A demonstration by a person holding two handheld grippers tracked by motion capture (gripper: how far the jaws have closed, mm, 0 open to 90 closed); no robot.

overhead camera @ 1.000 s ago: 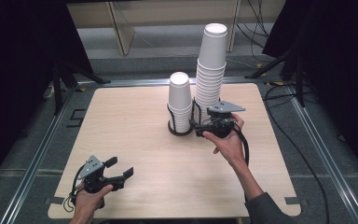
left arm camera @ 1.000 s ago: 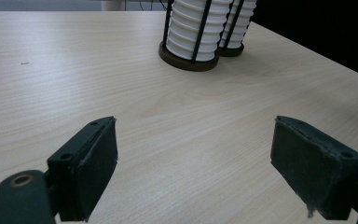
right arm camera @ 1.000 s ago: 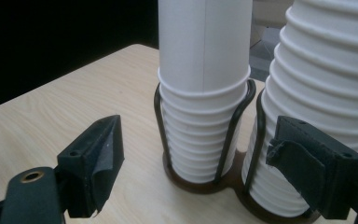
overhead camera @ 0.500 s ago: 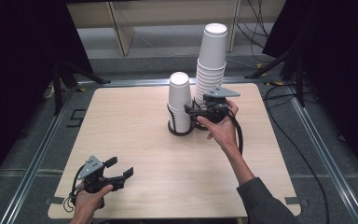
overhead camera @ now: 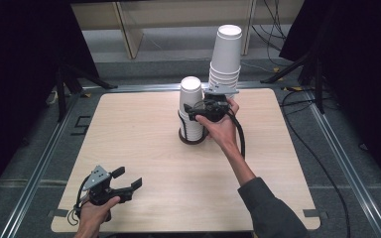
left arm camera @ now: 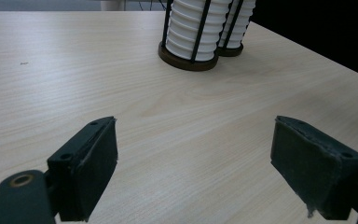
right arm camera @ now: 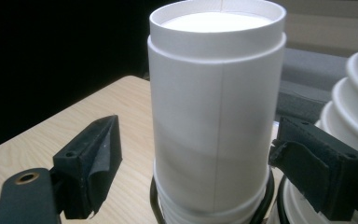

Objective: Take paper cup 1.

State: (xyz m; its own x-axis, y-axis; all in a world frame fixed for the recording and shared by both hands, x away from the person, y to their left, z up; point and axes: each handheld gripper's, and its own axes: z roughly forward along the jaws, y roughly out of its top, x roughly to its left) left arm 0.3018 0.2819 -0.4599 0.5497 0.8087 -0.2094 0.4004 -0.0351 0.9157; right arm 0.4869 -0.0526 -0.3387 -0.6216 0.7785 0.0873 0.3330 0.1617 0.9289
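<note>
Now the right gripper [overhead camera: 194, 111] has slid in from beside the tall stack to the shorter stack of cups [overhead camera: 191, 106], a little higher than a second ago; the left gripper [overhead camera: 125, 181] has not budged from the near left corner of the table [overhead camera: 129, 139]. In the right gripper view the top cup [right arm camera: 214, 107] stands between the spread jaws, the right pad close against its wall, the left one clear of it, so nothing is clamped. The left jaws gape wide over bare wood, holding nothing. Both stacks sit upside down in dark wire holders [left arm camera: 186, 53] on round bases, side by side at the far middle. The taller stack [overhead camera: 225, 57] rises just behind. The cups are smooth white paper with ribbed, nested rims; the tabletop is pale wood grain.
</note>
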